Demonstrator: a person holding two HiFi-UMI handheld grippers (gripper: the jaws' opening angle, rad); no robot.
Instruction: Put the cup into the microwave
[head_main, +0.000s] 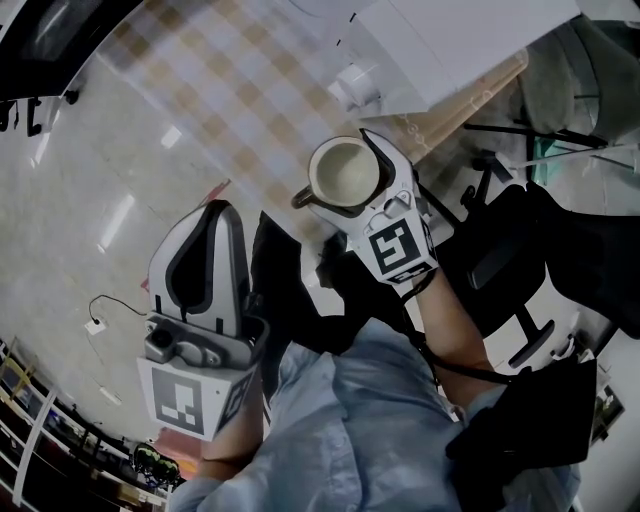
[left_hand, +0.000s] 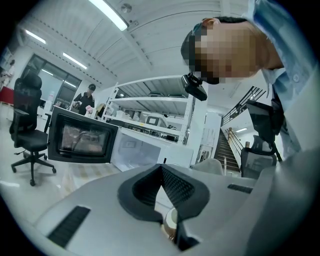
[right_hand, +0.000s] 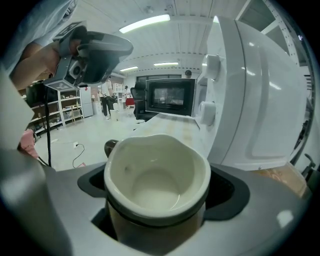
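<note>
At the checked worktop's (head_main: 220, 90) near edge, the right gripper (right_hand: 159, 197) has its jaws clamped round the body of the cup (right_hand: 156, 172). The cup is upright, empty and just beside a white two-knob appliance (right_hand: 260, 95). A black microwave (right_hand: 170, 97) stands farther along. The left gripper (left_hand: 161, 167) hangs apart, its jaws tip to tip on nothing.

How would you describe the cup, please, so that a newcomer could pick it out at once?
Start at the white microwave with two knobs on the checked table. Just in front of it, the right gripper is clamped on the cup. It is an empty mug, cream inside and brown outside, with a wavy rim and a dark handle.
</note>
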